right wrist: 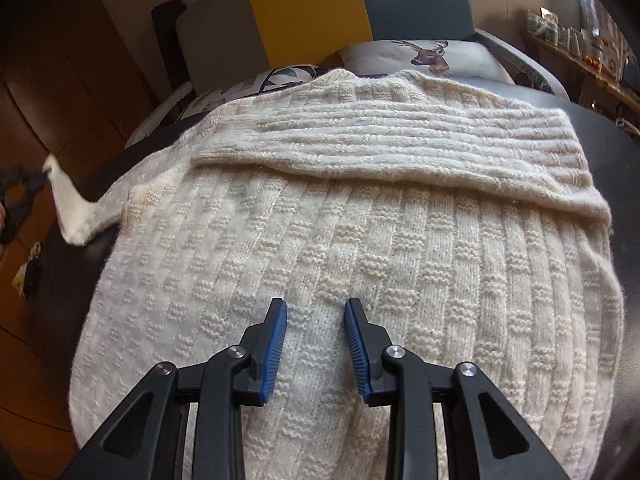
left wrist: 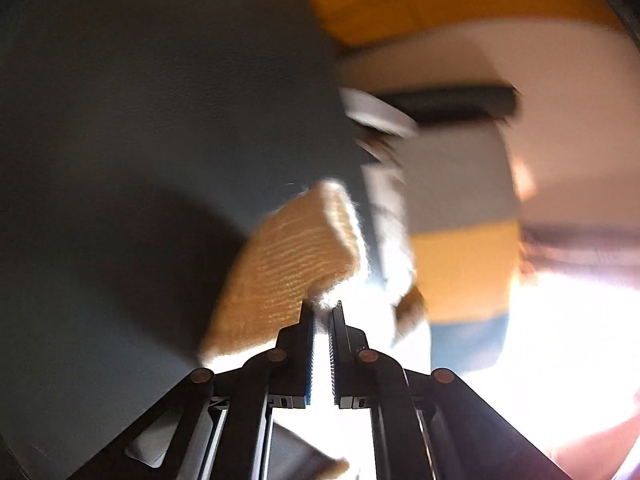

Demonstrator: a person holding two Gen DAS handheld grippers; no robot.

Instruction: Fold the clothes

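Note:
A cream knit sweater (right wrist: pixel 360 260) lies flat on a dark surface (right wrist: pixel 600 140). One sleeve (right wrist: pixel 400 148) is folded across its upper part. The other sleeve (right wrist: pixel 76 208) stretches out to the left, its end lifted by my left gripper (right wrist: pixel 16 192), seen as a dark blur at the frame's edge. In the blurred left wrist view, my left gripper (left wrist: pixel 322 308) is shut on the sleeve's cuff (left wrist: pixel 288 256), which hangs above the dark surface (left wrist: pixel 140 120). My right gripper (right wrist: pixel 316 304) hovers open over the sweater's lower middle, nothing between its fingers.
Behind the sweater lie a deer-print pillow (right wrist: pixel 420 56) and a patterned pillow (right wrist: pixel 256 80), backed by a grey and yellow upholstered panel (right wrist: pixel 308 12). A cluttered shelf (right wrist: pixel 580 40) runs along the right. Wooden floor (right wrist: pixel 24 320) shows at the left.

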